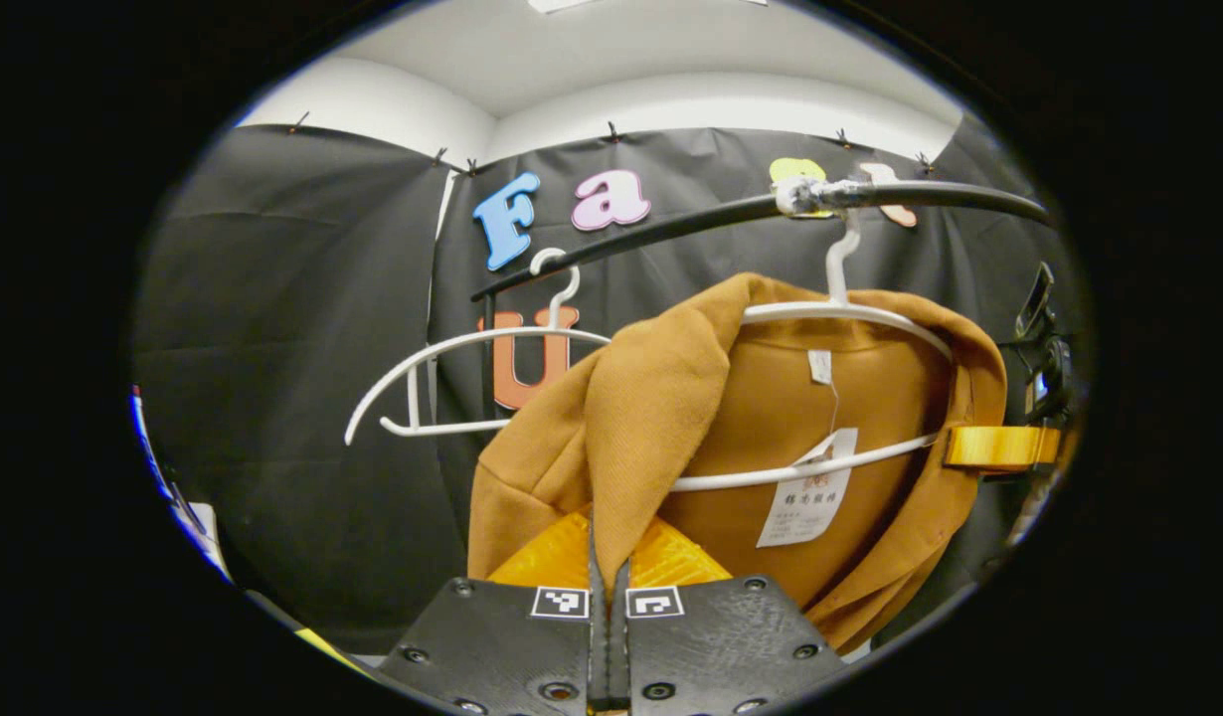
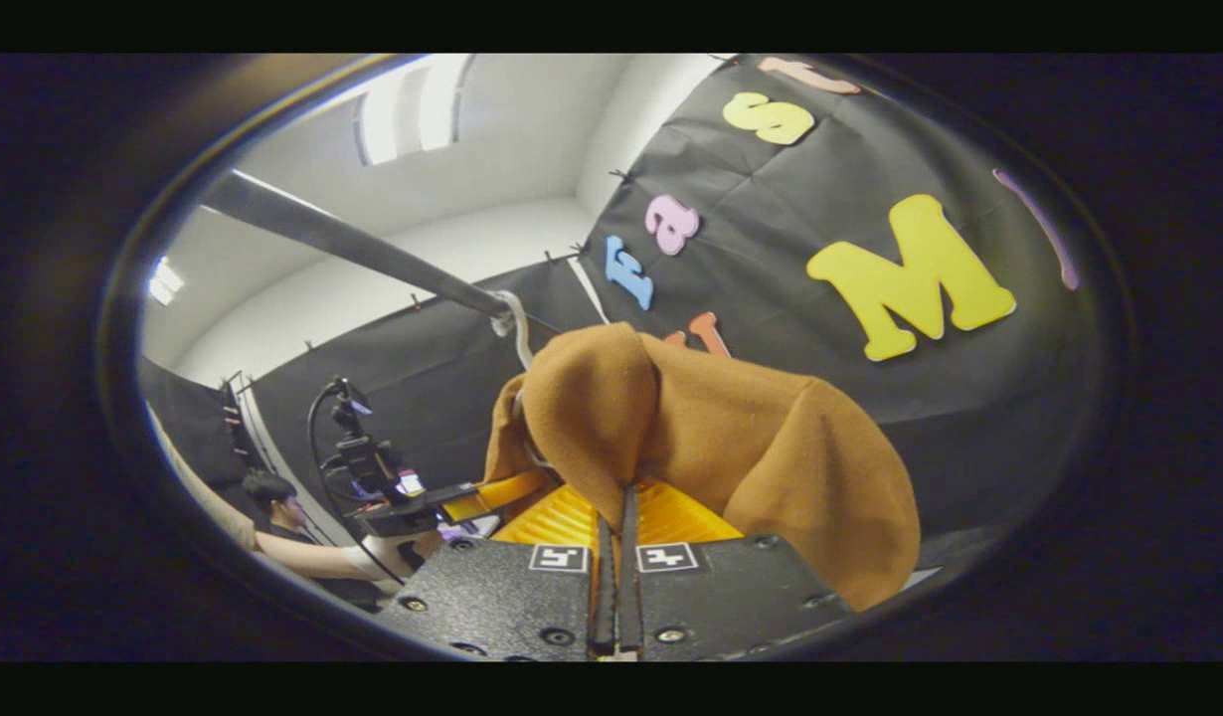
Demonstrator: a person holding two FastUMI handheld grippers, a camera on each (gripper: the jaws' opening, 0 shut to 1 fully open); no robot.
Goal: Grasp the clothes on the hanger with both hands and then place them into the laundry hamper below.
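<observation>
Garment: mustard-brown coat [image 1: 671, 398], thick woven cloth, open at the front, lining and a white paper tag showing inside the collar.
Support: hangs on a white hanger [image 1: 840, 313], hooked over a dark rail far above.
Pose: left lapel folded forward and down; in the right gripper view the cloth [image 2: 711, 428] bunches into two rounded folds.

The mustard-brown wool coat [image 1: 651, 418] hangs on a white plastic hanger [image 1: 850, 318]; its white paper tag [image 1: 805, 497] bears red and black print. The dark metal rail [image 1: 671, 229] is black.
</observation>
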